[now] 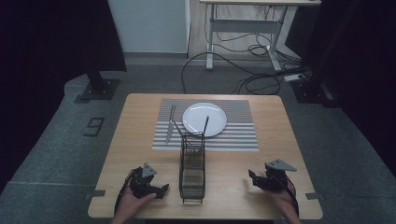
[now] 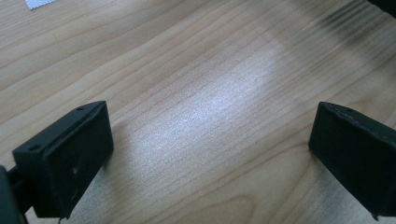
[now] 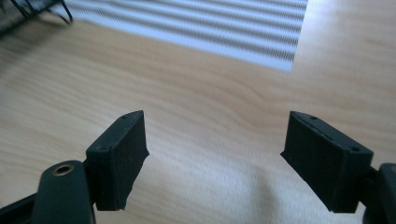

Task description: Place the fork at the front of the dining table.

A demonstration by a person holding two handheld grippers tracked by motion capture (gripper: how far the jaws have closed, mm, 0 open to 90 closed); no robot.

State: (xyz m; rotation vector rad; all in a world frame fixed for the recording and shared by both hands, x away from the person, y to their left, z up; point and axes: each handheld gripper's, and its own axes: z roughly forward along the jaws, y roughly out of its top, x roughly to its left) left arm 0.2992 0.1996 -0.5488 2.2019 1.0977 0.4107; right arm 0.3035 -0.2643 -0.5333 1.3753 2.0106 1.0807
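Both grippers sit low at the near edge of the wooden table, one on either side of the wire caddy. From where I watch, the left gripper rests in the person's left hand, its jaws spread wide with nothing between them; its own camera shows me bare wood grain between the two black pads. The right gripper is in the person's right hand, and its jaws also stand wide apart and empty. In the right gripper view I see plain tabletop between the pads, with the striped placemat beyond them and a corner of the wire caddy at the upper left.

The wire caddy, a tall, narrow black rack, stands upright in the middle of the table, between the two grippers and apart from both. One dark utensil leans out of its far end, tilting over the white plate.

The plate lies on the striped placemat at the far half of the table. Just left of the plate, on the placemat, I see a knife and a fork lying close together; the fork's exact outline is hard for me to make out.
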